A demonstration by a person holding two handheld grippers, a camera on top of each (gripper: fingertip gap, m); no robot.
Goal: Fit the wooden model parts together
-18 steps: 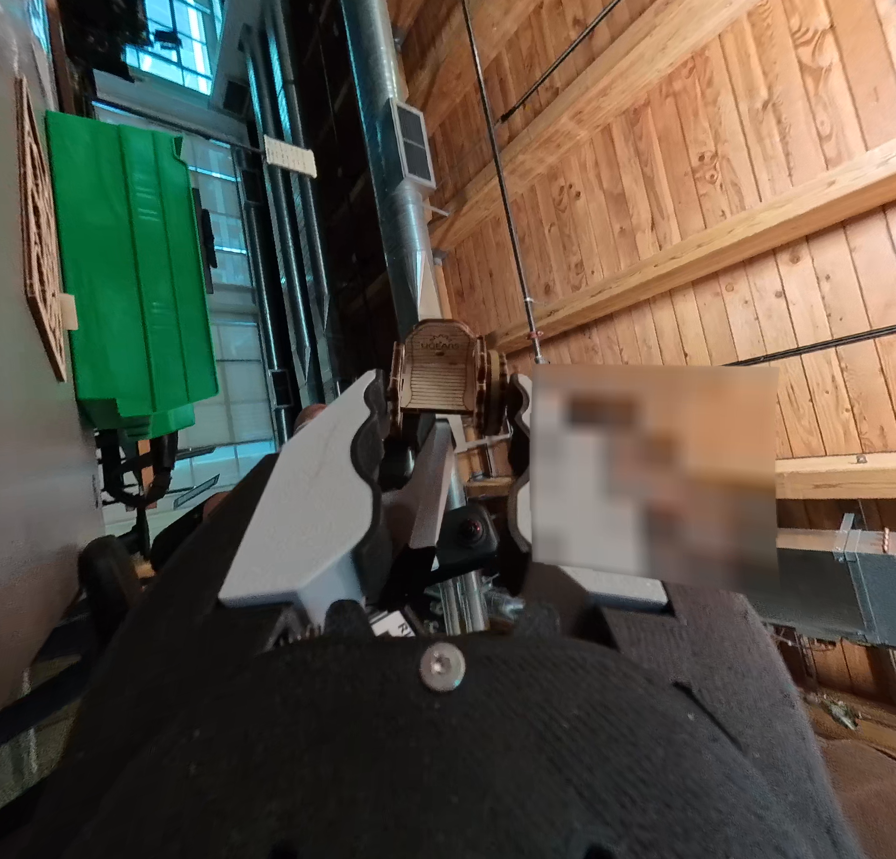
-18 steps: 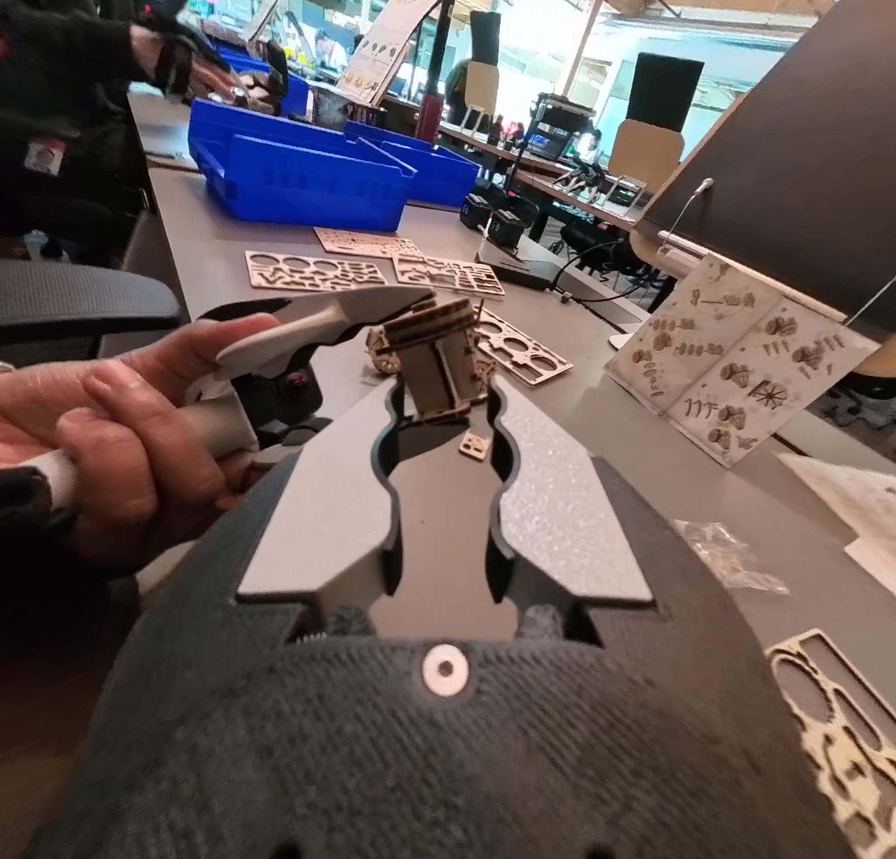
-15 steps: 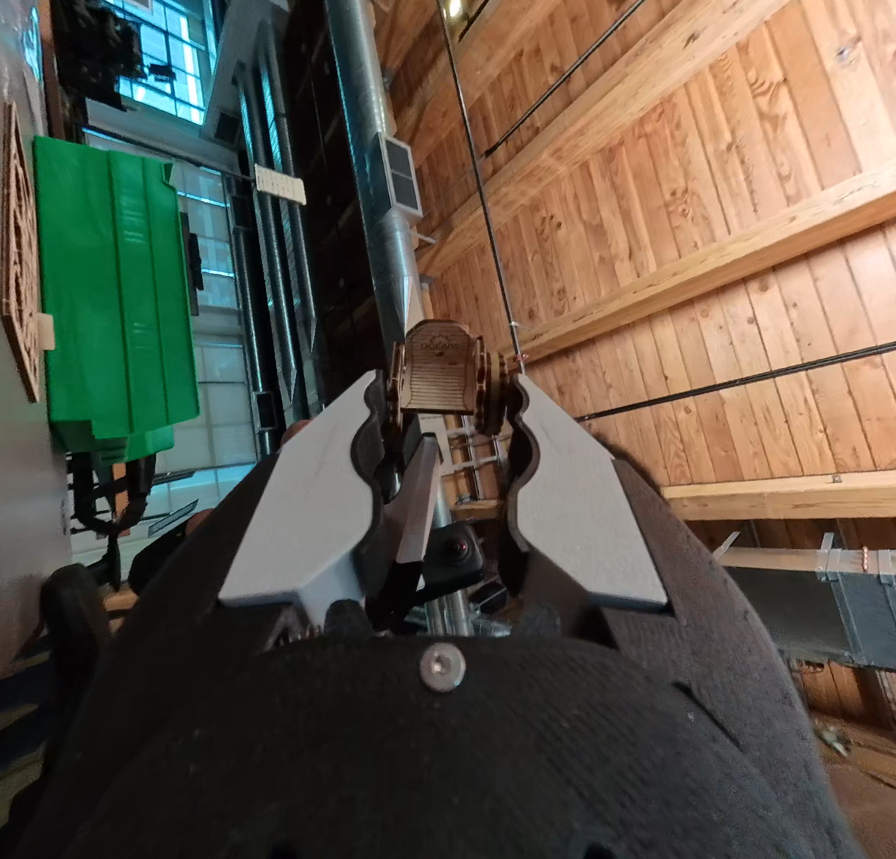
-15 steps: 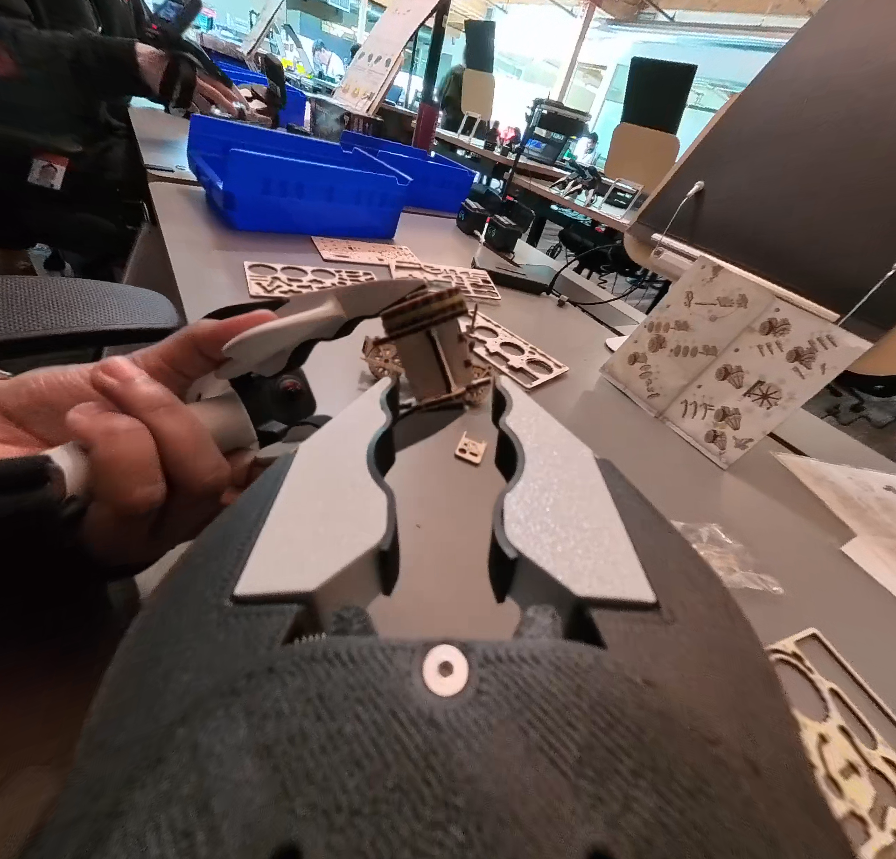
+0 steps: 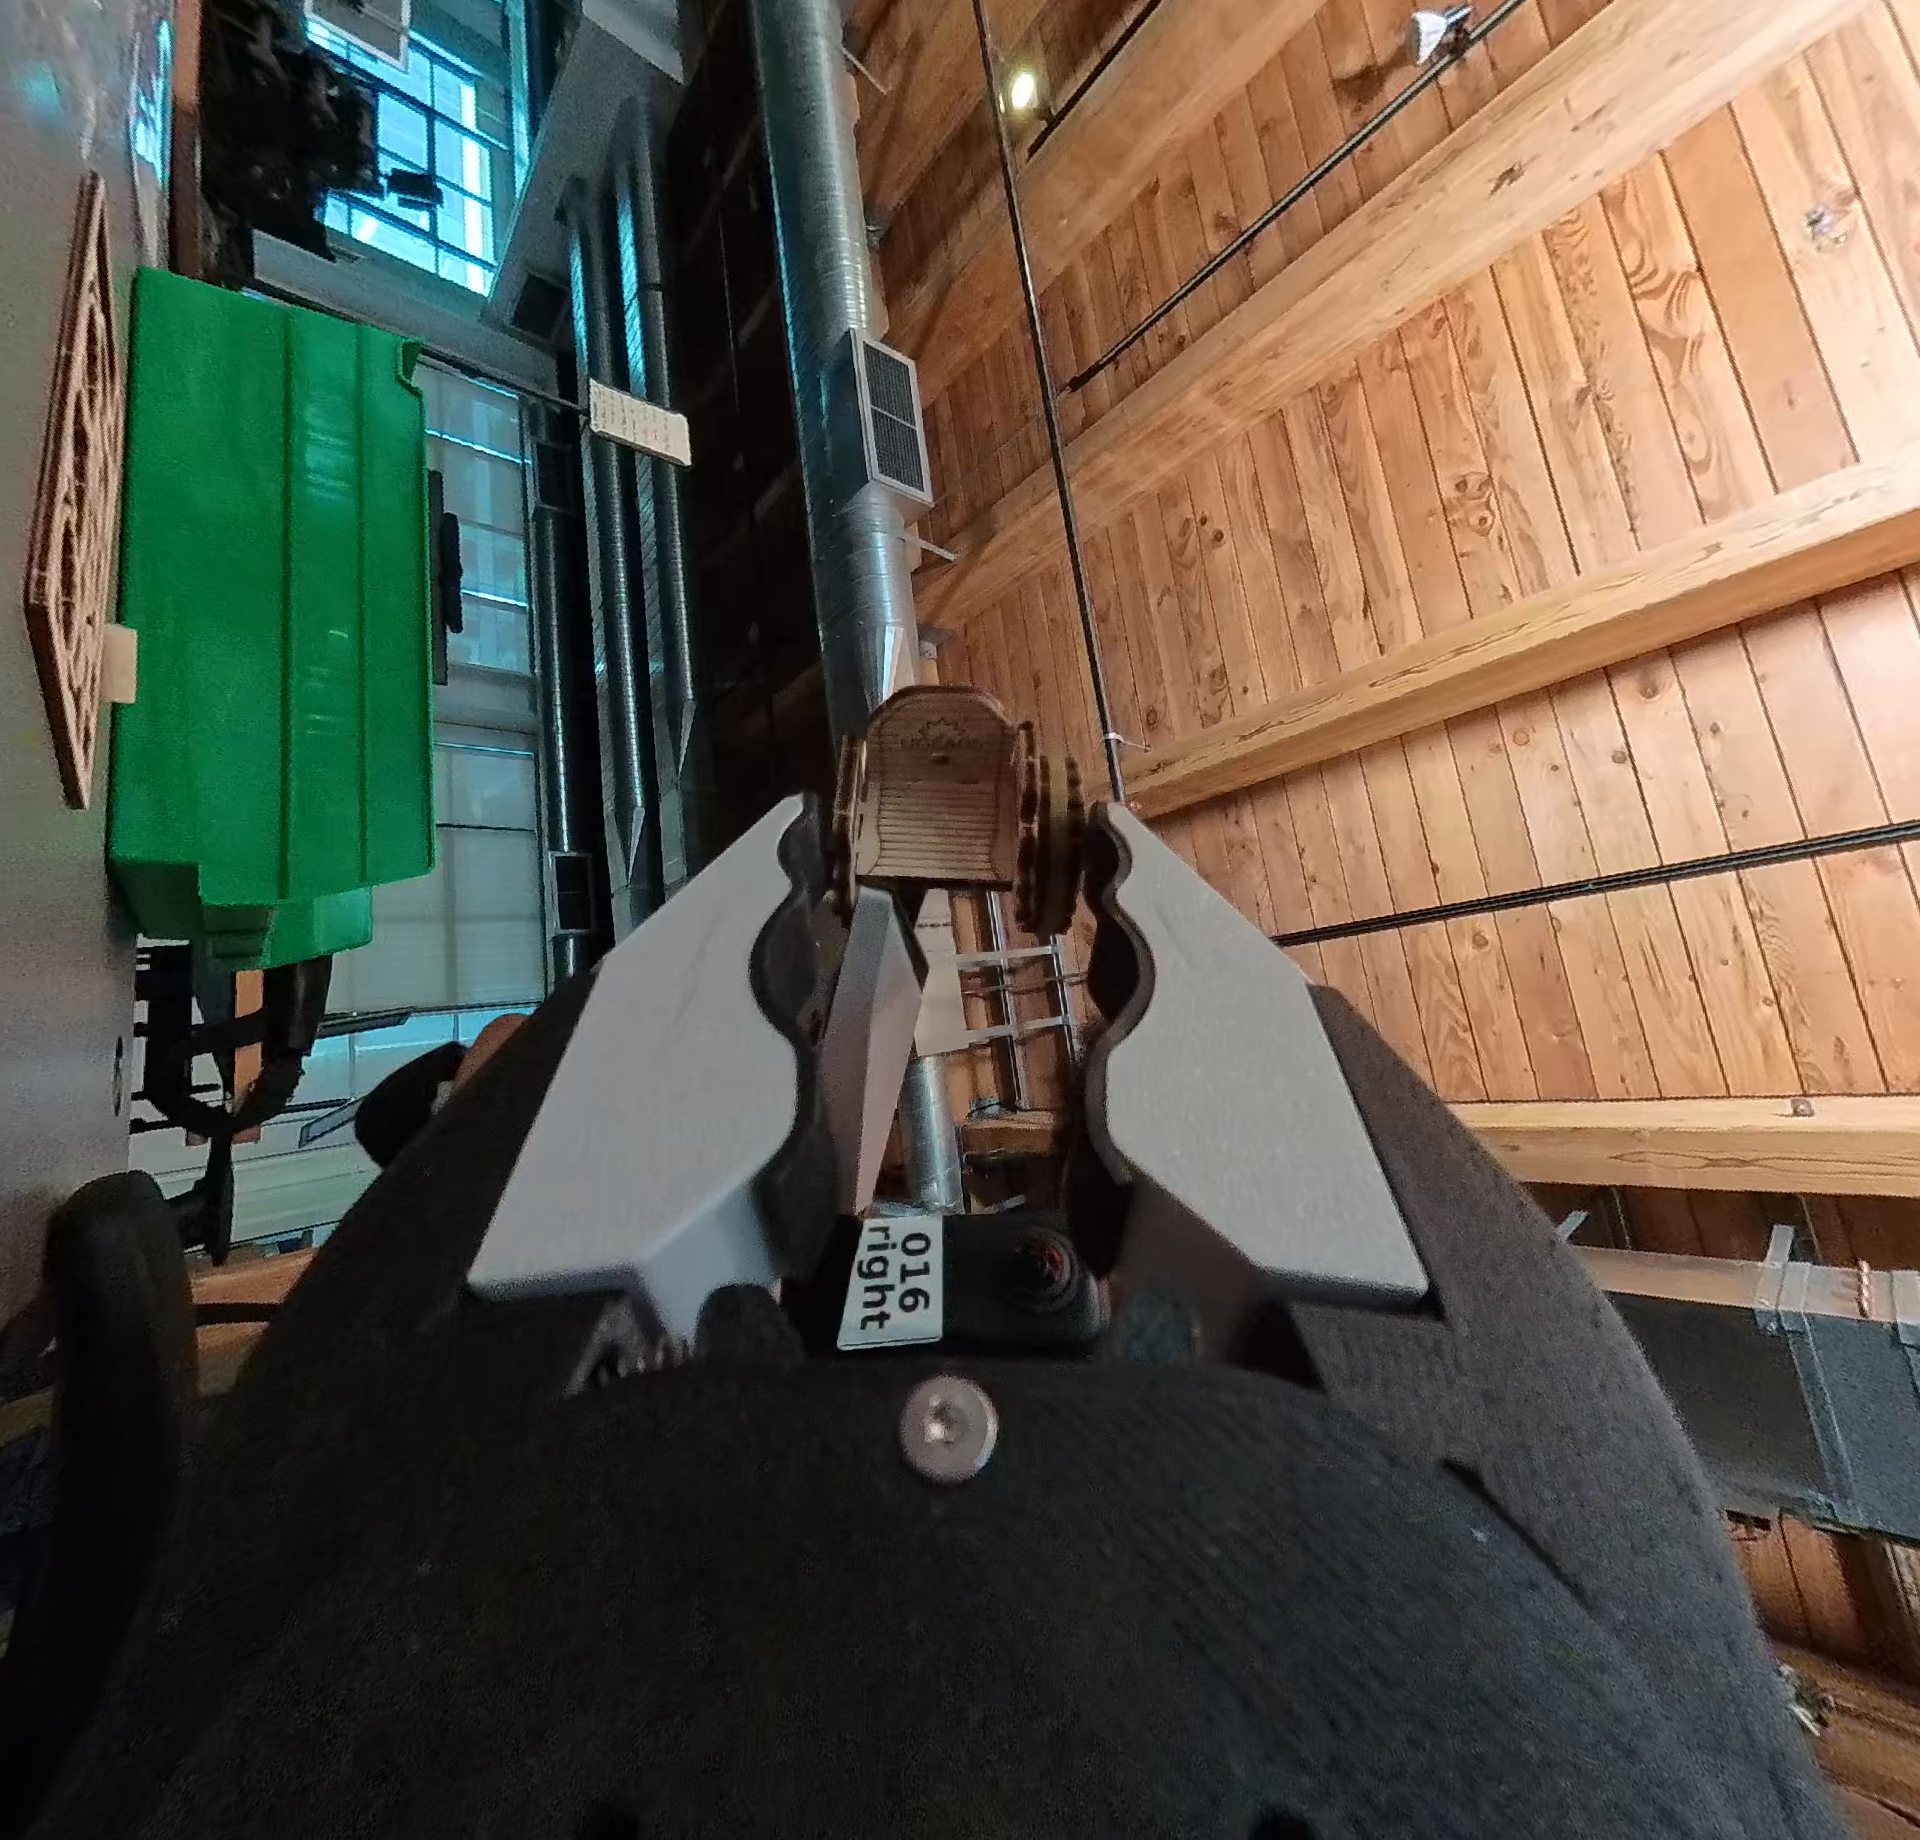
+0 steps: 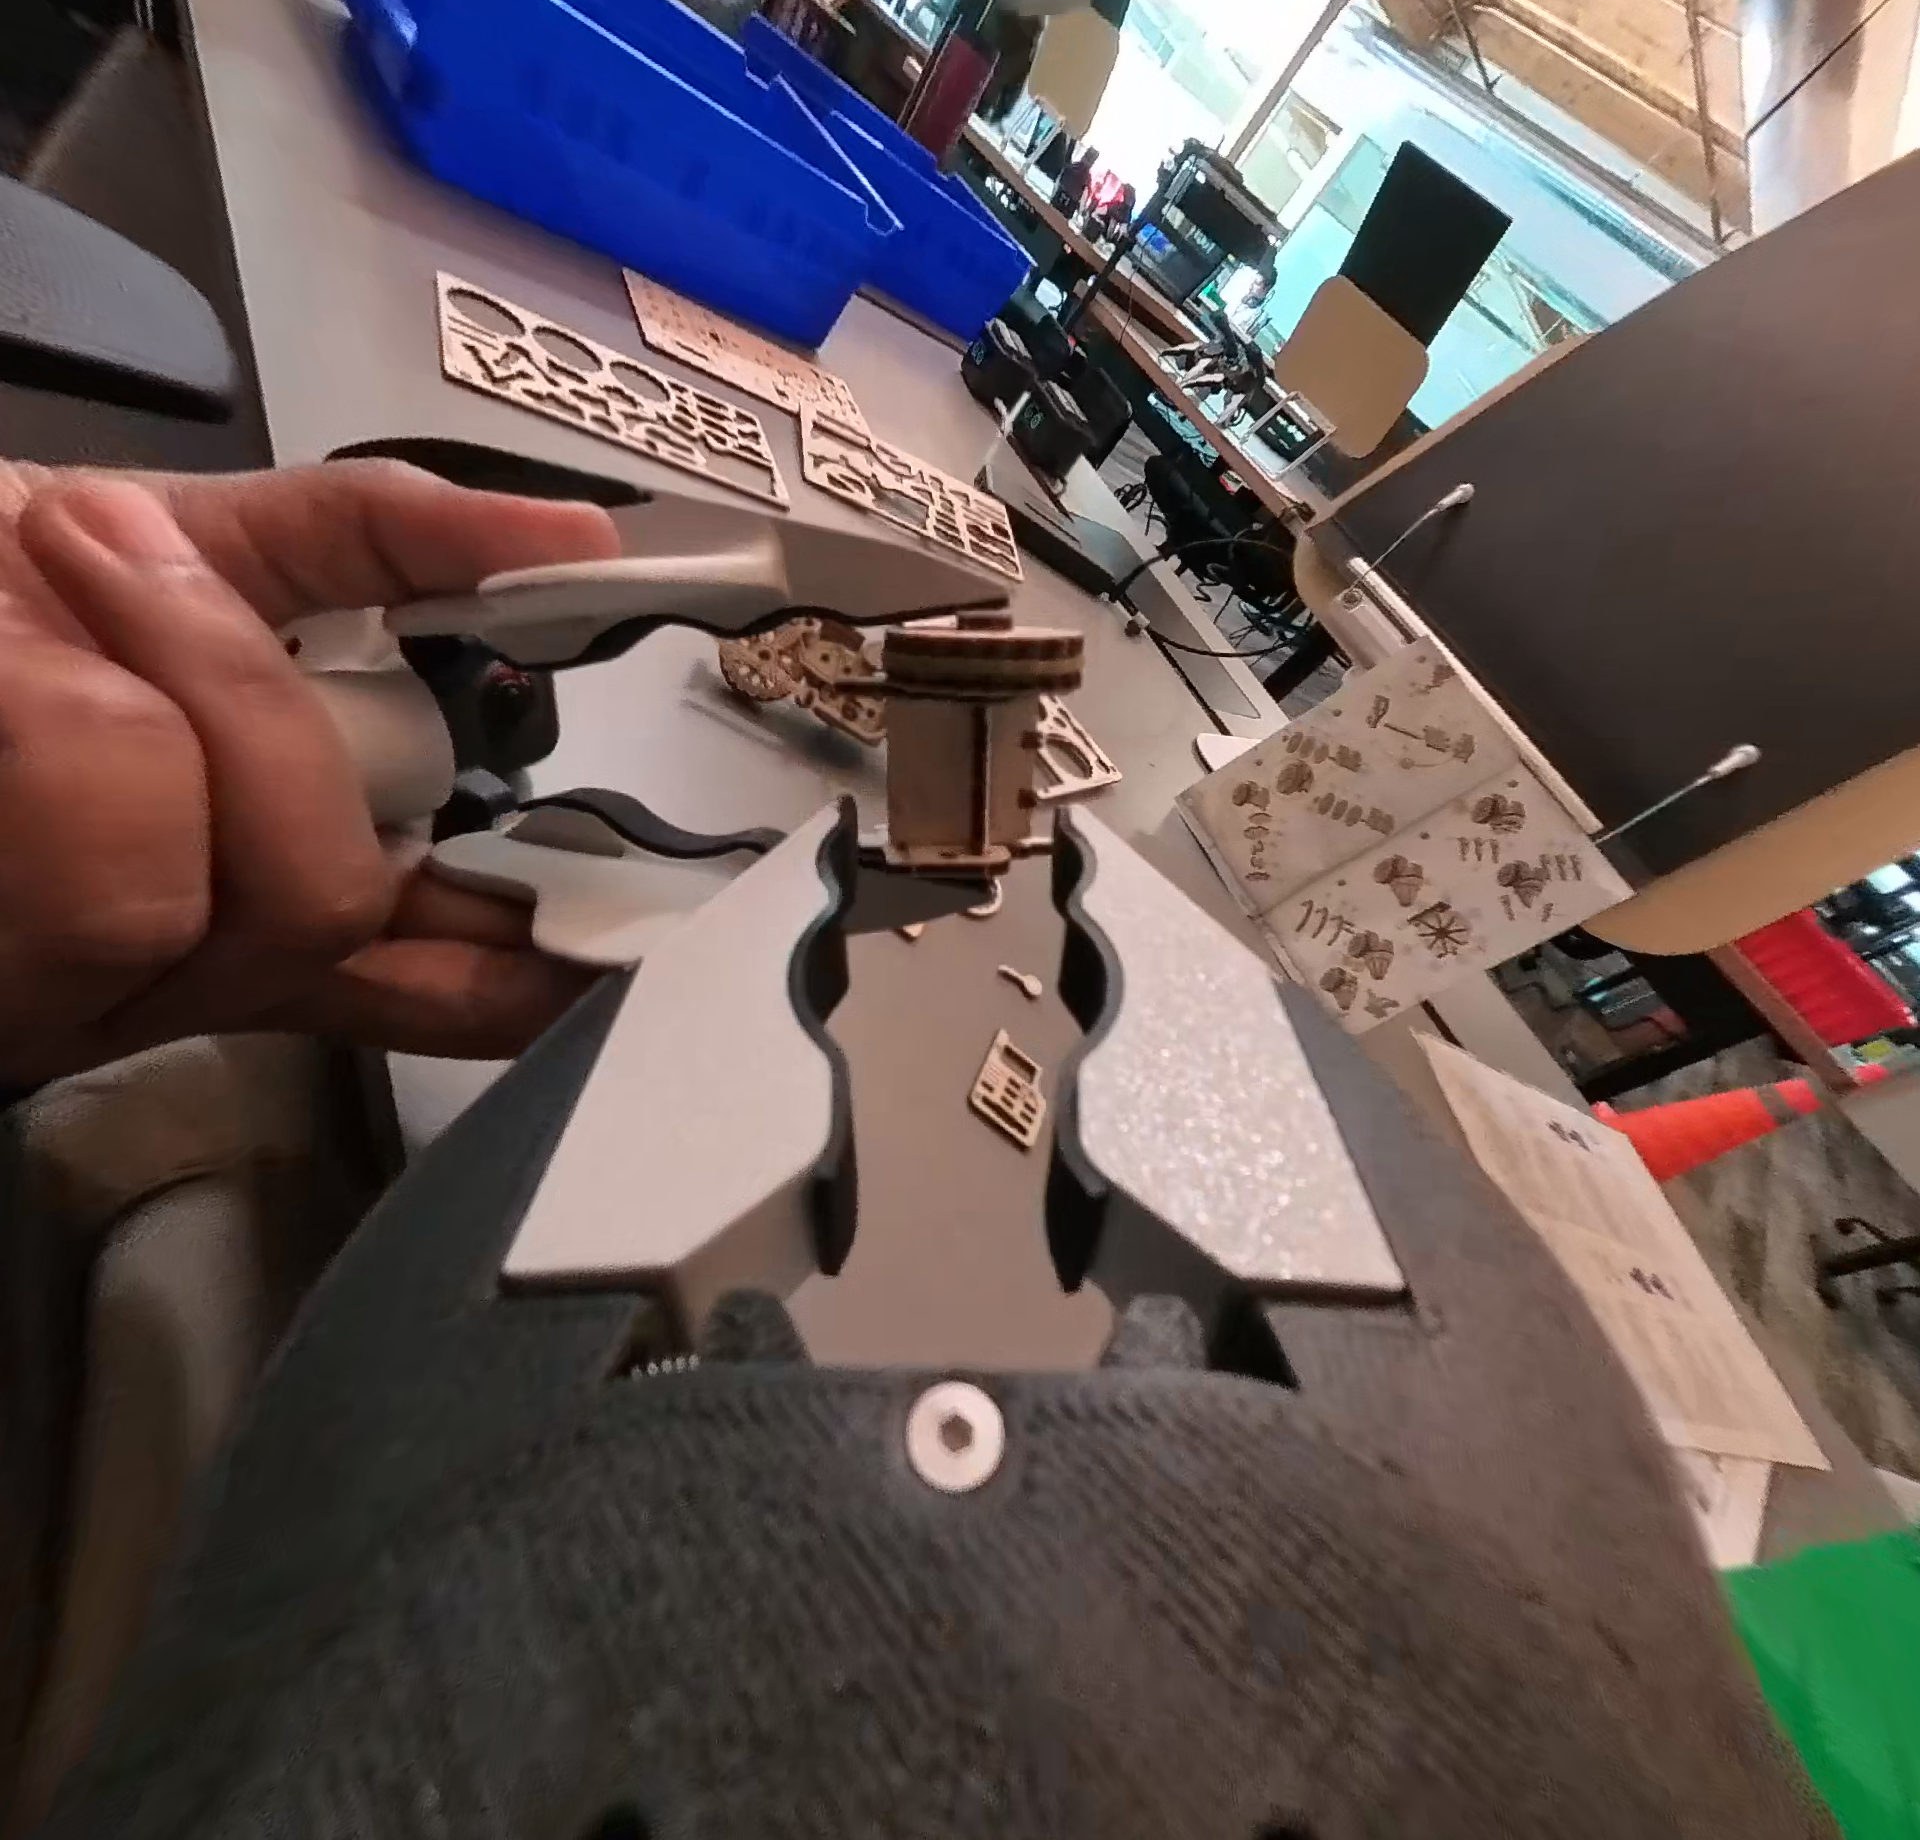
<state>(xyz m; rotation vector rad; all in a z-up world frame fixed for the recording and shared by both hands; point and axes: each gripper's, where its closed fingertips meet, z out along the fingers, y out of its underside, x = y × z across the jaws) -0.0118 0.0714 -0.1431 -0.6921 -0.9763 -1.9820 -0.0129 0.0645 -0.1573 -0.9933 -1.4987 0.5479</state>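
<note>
While both my left gripper (image 5: 951, 834) and my right gripper (image 6: 951, 840) pinch the half-built wooden model (image 6: 961, 741) above the worktop (image 6: 343, 263), several loose parts (image 6: 1006, 1071) wait unfitted.

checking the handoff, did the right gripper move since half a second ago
Yes. In the right wrist view the blue bins and instruction sheet sit differently now, and the small flat wooden piece lies lower between the right gripper fingers: it advanced and tilted.
</note>
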